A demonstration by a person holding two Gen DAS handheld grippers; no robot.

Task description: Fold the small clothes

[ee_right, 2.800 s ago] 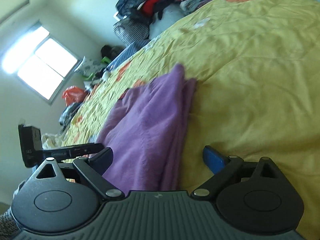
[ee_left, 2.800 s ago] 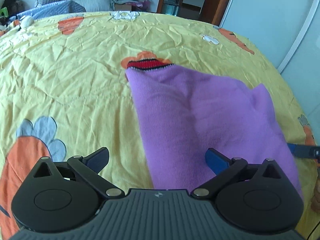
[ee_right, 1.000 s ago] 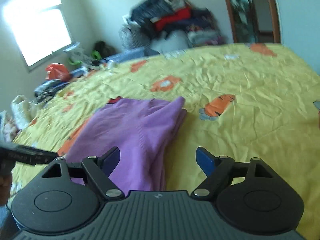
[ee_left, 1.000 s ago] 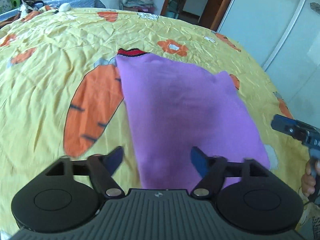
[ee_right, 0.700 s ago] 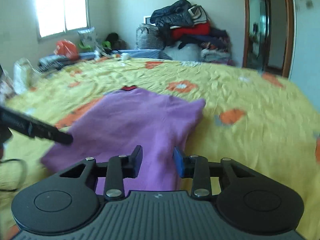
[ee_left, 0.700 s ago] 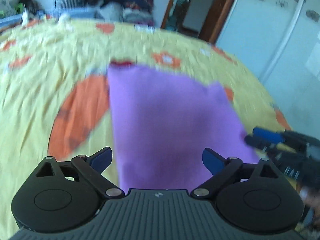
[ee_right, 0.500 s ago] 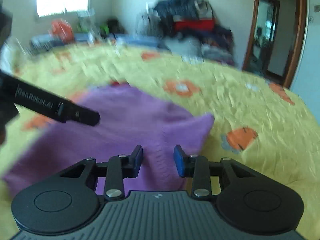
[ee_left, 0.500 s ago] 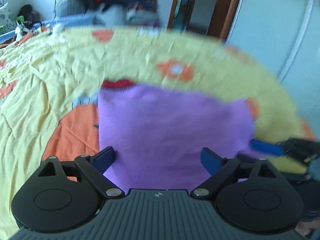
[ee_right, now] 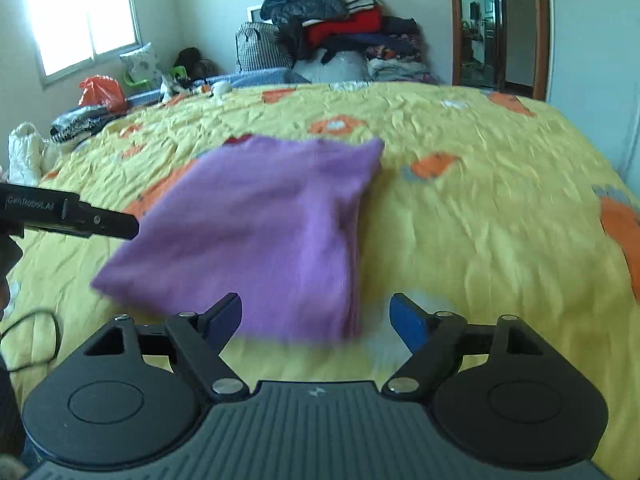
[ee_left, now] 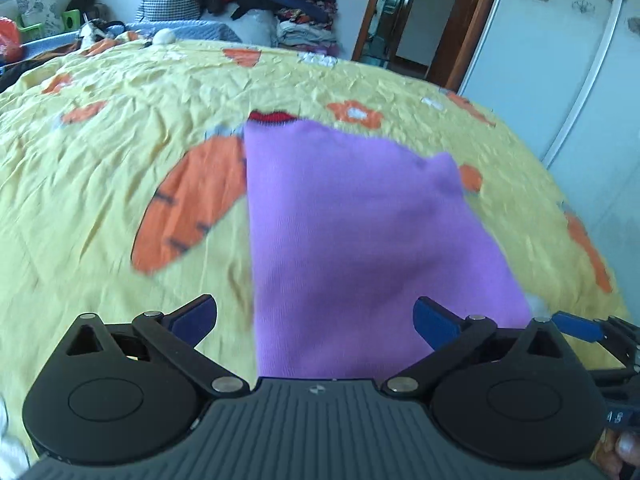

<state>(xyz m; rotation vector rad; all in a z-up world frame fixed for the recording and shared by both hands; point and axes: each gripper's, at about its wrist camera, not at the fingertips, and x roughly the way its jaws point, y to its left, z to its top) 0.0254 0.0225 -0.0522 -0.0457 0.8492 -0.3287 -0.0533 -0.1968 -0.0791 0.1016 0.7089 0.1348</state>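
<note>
A purple knit garment (ee_left: pixel 352 232) with a red collar edge (ee_left: pixel 270 117) lies folded flat on the yellow carrot-print bedspread (ee_left: pixel 100 160). It also shows in the right wrist view (ee_right: pixel 256 232). My left gripper (ee_left: pixel 316 318) is open and empty, held over the garment's near edge. My right gripper (ee_right: pixel 316 316) is open and empty, just short of the garment's near right corner. The right gripper's fingers (ee_left: pixel 576 326) show at the lower right of the left wrist view. The left gripper's body (ee_right: pixel 68 216) shows at the left of the right wrist view.
A pile of clothes and bags (ee_right: pixel 332 20) stands at the far end of the bed (ee_right: pixel 480 200). A window (ee_right: pixel 80 12) is at the far left, a doorway (ee_left: pixel 404 16) and white wardrobe doors (ee_left: pixel 560 60) on the right. Clutter lies along the bed's left side (ee_right: pixel 80 120).
My right gripper has opened from nearly shut to wide. Both grippers have drawn back slightly from the garment, which lies flat on the bed.
</note>
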